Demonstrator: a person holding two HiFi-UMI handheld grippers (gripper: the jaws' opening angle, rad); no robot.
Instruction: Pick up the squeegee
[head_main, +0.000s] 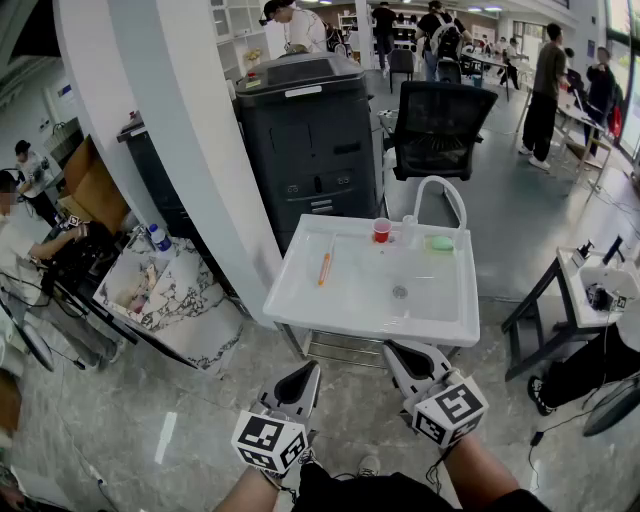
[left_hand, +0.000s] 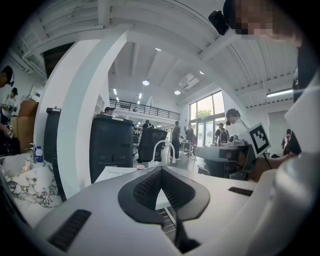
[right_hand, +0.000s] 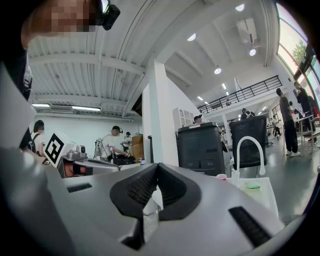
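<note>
Nearest, the grey plastic left gripper (head_main: 311, 371) and right gripper (head_main: 393, 351) both have their ribbed black jaws pressed together, empty, short of the glossy white sink's (head_main: 300, 300) near edge. The thin orange squeegee (head_main: 324, 268) lies in its left half. At the far edge are a red cup (head_main: 381, 230), a green sponge (head_main: 441, 243) and a curved tap (head_main: 437, 179).

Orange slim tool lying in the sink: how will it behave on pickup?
The orange tool looks thin and straight, so it is probably light and stiff. It lies flat on the glossy white sink, so it may skid if nudged. It is too small here to tell whether it would roll.
</note>
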